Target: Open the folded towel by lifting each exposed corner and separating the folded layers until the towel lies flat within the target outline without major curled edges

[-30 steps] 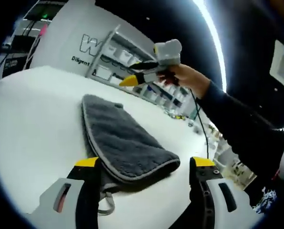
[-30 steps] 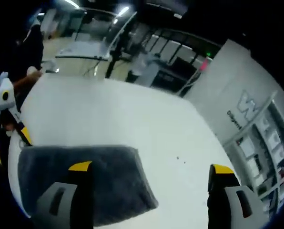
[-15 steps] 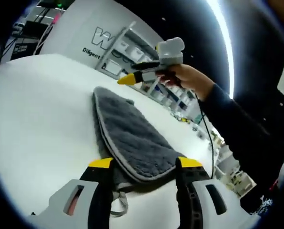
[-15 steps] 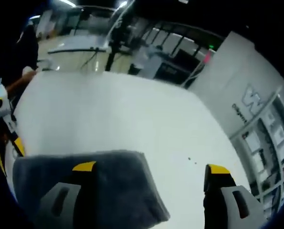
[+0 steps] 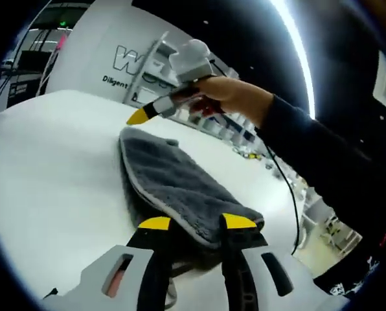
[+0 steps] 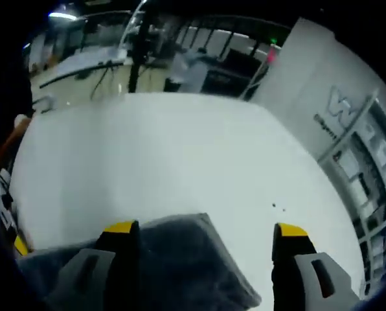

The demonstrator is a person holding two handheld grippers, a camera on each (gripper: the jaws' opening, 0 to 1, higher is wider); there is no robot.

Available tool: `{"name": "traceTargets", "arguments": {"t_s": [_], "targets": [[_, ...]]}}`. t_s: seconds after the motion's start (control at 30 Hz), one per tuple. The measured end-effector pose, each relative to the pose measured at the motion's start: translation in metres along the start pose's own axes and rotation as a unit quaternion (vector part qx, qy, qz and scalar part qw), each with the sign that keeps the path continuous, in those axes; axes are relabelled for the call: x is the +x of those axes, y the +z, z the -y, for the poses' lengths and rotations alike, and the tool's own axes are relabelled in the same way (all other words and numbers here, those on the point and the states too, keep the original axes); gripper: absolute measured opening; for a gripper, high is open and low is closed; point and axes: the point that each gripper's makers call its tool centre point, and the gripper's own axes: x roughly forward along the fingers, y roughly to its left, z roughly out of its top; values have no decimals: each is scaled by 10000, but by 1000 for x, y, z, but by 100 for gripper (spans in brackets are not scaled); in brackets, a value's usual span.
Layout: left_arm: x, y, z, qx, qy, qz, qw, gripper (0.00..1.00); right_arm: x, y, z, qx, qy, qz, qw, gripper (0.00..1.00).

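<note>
Towel [image 5: 173, 188]: grey, folded, on white tabletop [image 5: 50, 162]; nothing unfolded yet, I judge. My left tool [image 5: 196, 223]: jaws narrowed around the near corner at 6 o'clock, grip unconfirmed. My right tool [image 6: 203, 230]: jaws apart, over the far corner.

I see the towel [image 5: 180, 188] lying folded on the white table [image 5: 44, 168]: dark grey plush pile with a lighter grey bound edge. In the left gripper view it runs lengthwise from the near edge to the far side, its near rounded corner slightly raised. In the right gripper view its corner [image 6: 203, 223] lies flat.
</note>
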Motion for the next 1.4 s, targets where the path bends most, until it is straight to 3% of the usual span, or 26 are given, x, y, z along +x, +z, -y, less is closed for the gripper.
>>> {"name": "traceTargets", "arguments": {"t_s": [0.2, 0.33, 0.37, 0.43, 0.5, 0.77, 1.0, 1.4], "targets": [[0, -1, -4, -91, 18, 5, 10000, 15, 14, -1, -21, 221, -19, -278, 9994, 80], [0, 0, -5, -133, -14, 18, 9999, 14, 19, -8, -36, 158, -19, -504, 9986, 84], [1, 2, -5, -115, -21, 30, 9999, 14, 24, 0, -35, 115, -50, -580, 9982, 86], [2, 3, -5, 27, 16, 42, 10000, 10, 28, -3, -30, 47, -139, -780, 9968, 77], [2, 4, -6, 452, 143, 58, 9989, 5, 30, -4, -26, -19, -180, -853, 9962, 70], [1, 11, 7, 383, -26, 193, 9991, 4, 30, -7, -5, 19, -294, -963, 9949, 60], [2, 16, 16, 462, -127, 251, 9985, 4, 23, -8, -3, -110, -389, -1019, 9940, 57], [8, 18, 26, 717, -212, 238, 9969, 4, 20, -10, -17, -105, -409, -1376, 9896, 69]]}}
